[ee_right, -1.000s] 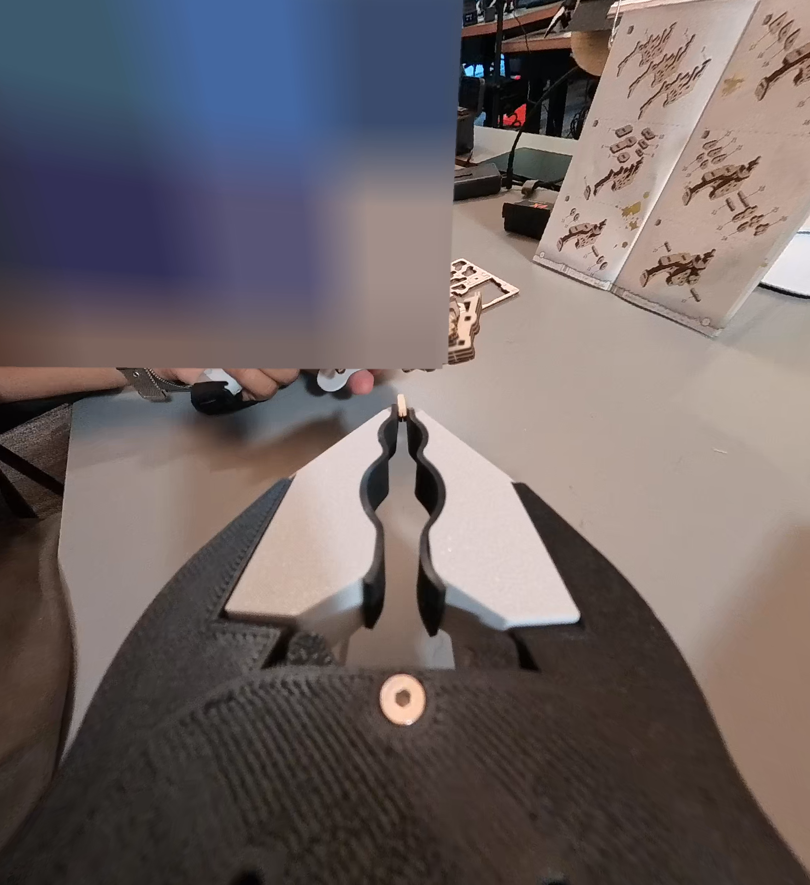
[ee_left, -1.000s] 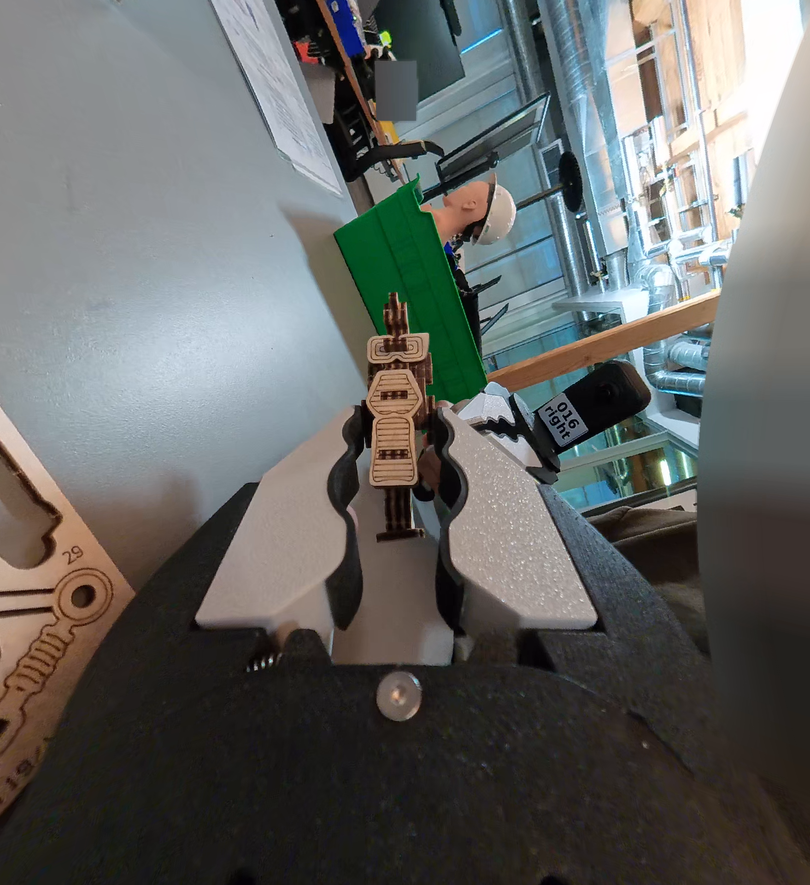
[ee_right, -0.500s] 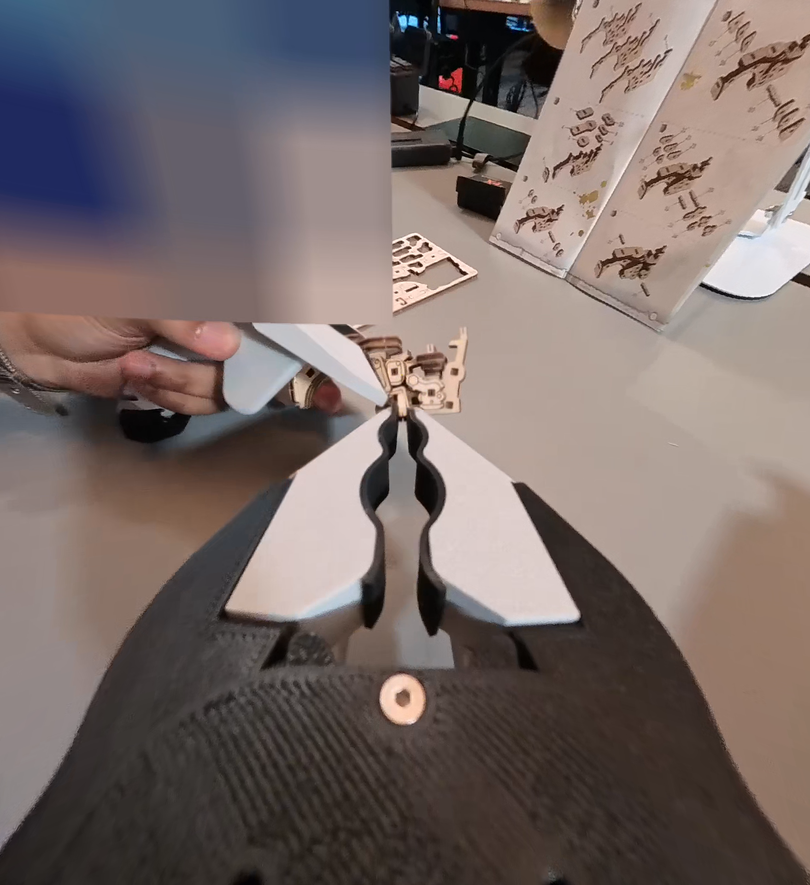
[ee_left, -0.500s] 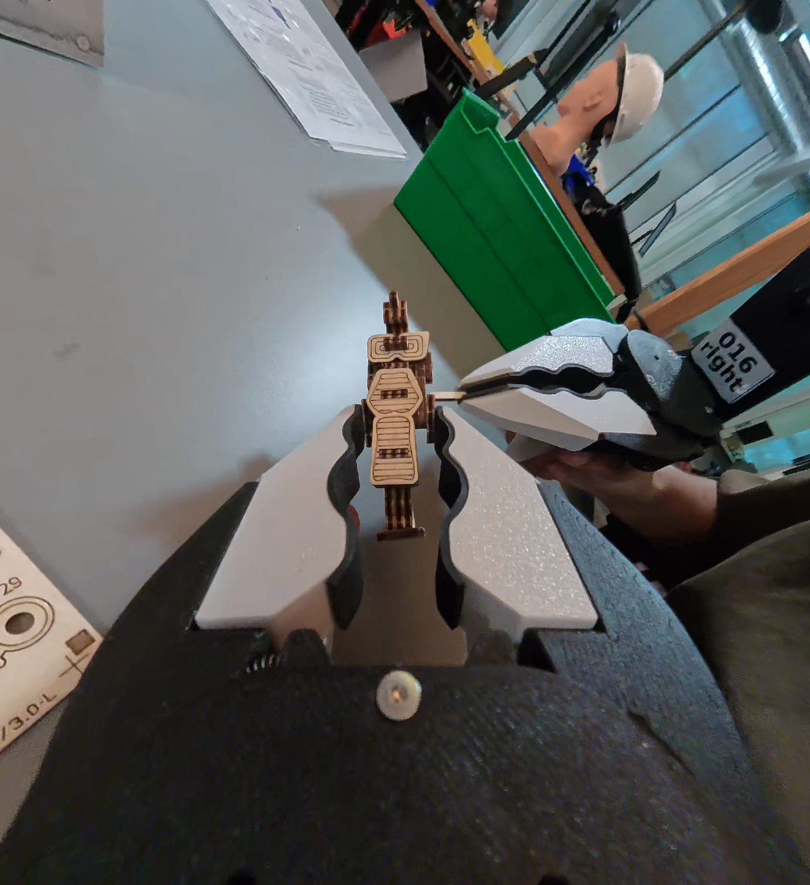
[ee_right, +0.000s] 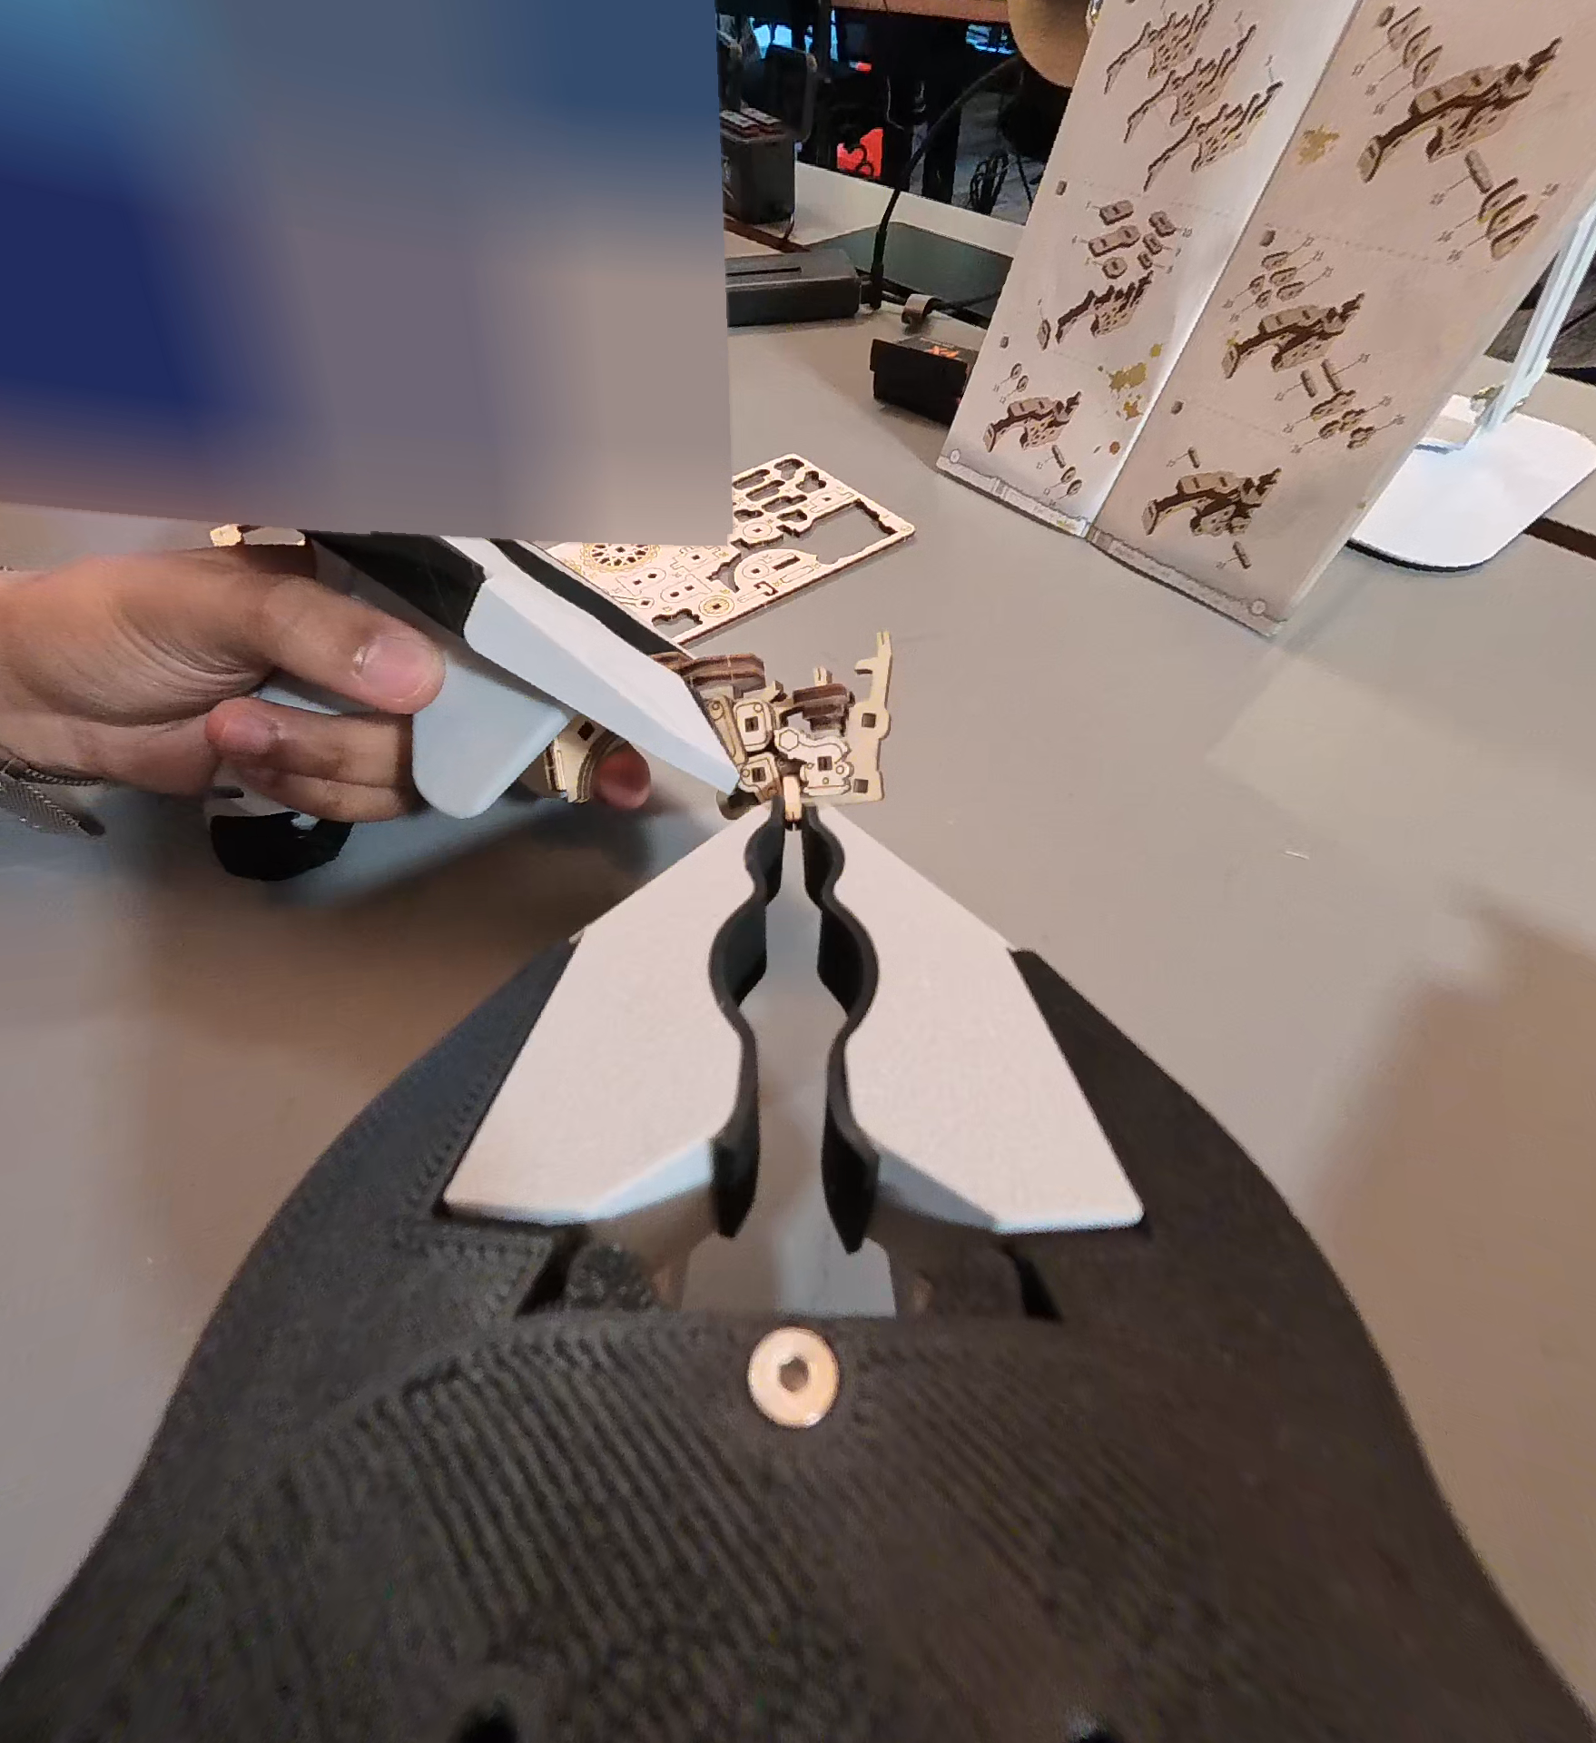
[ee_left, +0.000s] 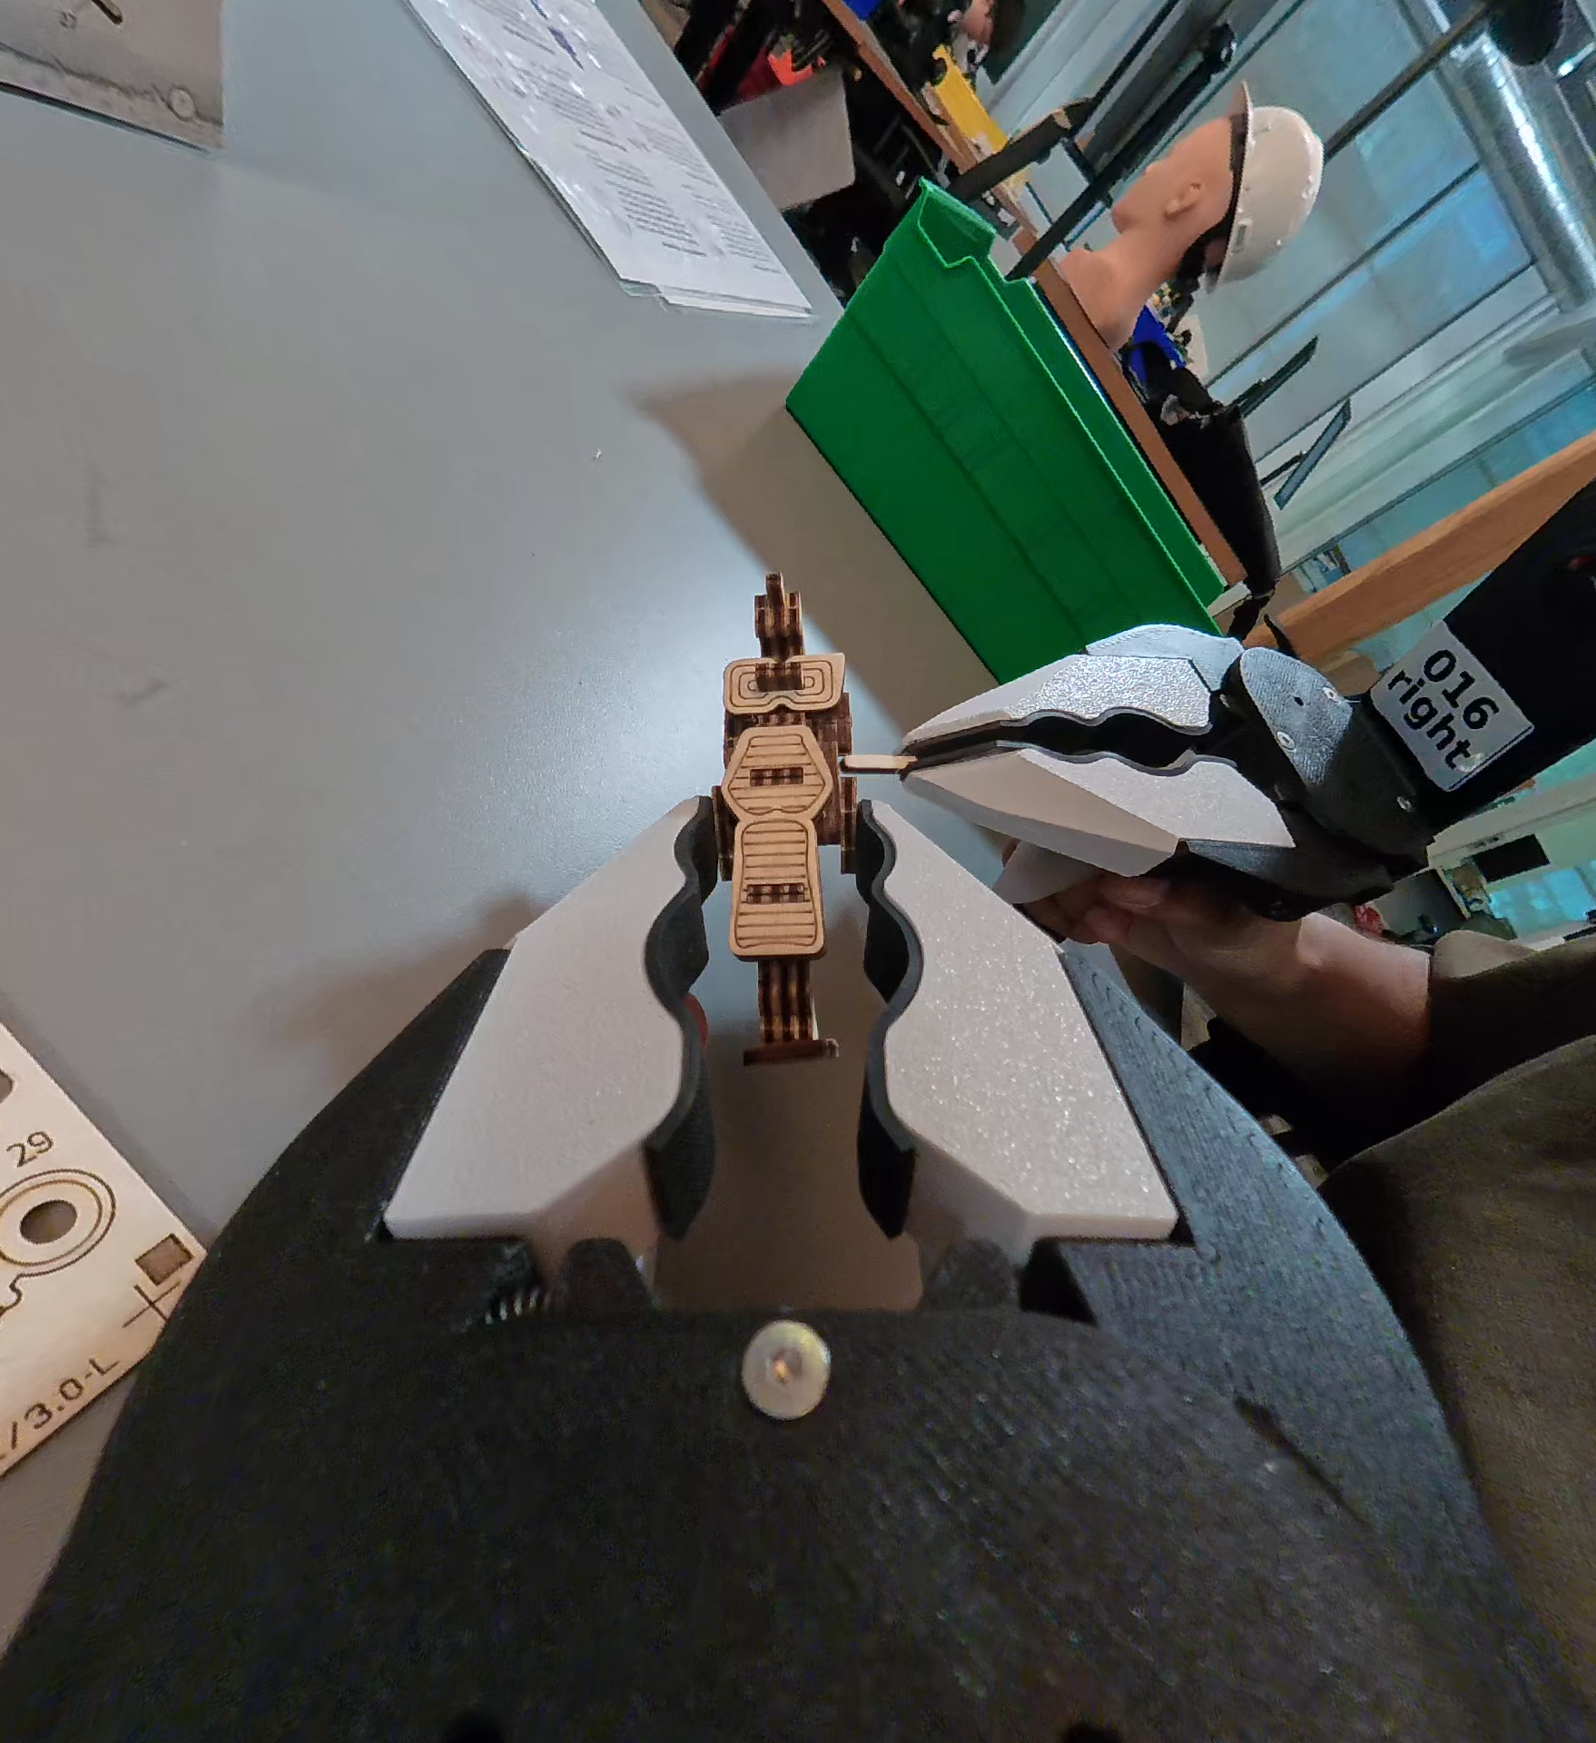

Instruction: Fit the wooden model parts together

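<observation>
My left gripper (ee_left: 783,830) is shut on a half-built wooden model (ee_left: 780,811), a layered piece with engraved plates, held above the grey table. My right gripper (ee_left: 907,756) comes in from the right in the left wrist view, shut on a small flat wooden piece (ee_left: 874,762) whose tip touches the model's right side. In the right wrist view my right gripper (ee_right: 789,819) pinches that small piece (ee_right: 789,797) right against the model (ee_right: 804,745). The left gripper (ee_right: 719,755) reaches in from the left there, held by a hand (ee_right: 209,679).
A green bin (ee_left: 992,443) stands at the table's far edge, with a printed sheet (ee_left: 606,141) beyond. A laser-cut parts sheet (ee_left: 11,1273) lies near left. In the right wrist view a parts sheet (ee_right: 775,556) and a standing instruction booklet (ee_right: 1247,302) sit behind the model. The tips of both grippers are at nearly the same place.
The right gripper has come in with the small piece until it meets the model's side. The left gripper has swung to face more of the table, still holding the model.
</observation>
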A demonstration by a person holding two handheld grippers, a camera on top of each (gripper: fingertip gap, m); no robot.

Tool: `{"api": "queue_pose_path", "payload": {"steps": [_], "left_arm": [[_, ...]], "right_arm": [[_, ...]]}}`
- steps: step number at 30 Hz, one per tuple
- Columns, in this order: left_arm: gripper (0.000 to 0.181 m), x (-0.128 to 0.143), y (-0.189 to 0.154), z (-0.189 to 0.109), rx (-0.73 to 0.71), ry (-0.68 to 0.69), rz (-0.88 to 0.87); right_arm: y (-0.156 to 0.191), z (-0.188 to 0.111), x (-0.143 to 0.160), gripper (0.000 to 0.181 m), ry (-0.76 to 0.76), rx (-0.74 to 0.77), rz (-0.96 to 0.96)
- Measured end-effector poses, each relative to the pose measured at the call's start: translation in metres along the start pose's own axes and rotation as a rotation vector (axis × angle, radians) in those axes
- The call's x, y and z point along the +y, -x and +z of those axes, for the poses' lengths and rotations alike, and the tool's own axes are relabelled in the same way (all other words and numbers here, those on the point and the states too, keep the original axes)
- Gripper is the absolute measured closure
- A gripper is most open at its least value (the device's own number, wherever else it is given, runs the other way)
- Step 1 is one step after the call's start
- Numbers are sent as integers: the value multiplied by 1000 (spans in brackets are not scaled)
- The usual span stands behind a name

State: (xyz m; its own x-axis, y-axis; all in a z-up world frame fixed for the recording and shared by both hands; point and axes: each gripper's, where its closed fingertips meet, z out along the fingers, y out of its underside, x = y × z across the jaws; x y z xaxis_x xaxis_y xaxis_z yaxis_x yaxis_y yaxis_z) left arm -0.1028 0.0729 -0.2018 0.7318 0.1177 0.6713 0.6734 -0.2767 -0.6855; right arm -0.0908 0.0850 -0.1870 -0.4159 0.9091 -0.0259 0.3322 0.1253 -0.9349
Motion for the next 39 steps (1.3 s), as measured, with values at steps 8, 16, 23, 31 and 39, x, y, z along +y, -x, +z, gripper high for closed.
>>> {"api": "queue_pose_path", "payload": {"steps": [8,16,23,31,39], "left_arm": [[155,1,-2,1,7,5,-1],[155,2,-3,1,6,6,4],[155,2,-3,2,5,8,6],[155,2,-3,2,1,8,10],[155,-3,-7,-2,-30,-52,18]], "right_arm": [[0,1,1,180,8,-4,2],[0,1,1,180,9,-4,1],[0,1,2,180,10,-3,-1],[0,1,2,180,11,-2,-3],[1,0,1,180,7,-9,-3]]}}
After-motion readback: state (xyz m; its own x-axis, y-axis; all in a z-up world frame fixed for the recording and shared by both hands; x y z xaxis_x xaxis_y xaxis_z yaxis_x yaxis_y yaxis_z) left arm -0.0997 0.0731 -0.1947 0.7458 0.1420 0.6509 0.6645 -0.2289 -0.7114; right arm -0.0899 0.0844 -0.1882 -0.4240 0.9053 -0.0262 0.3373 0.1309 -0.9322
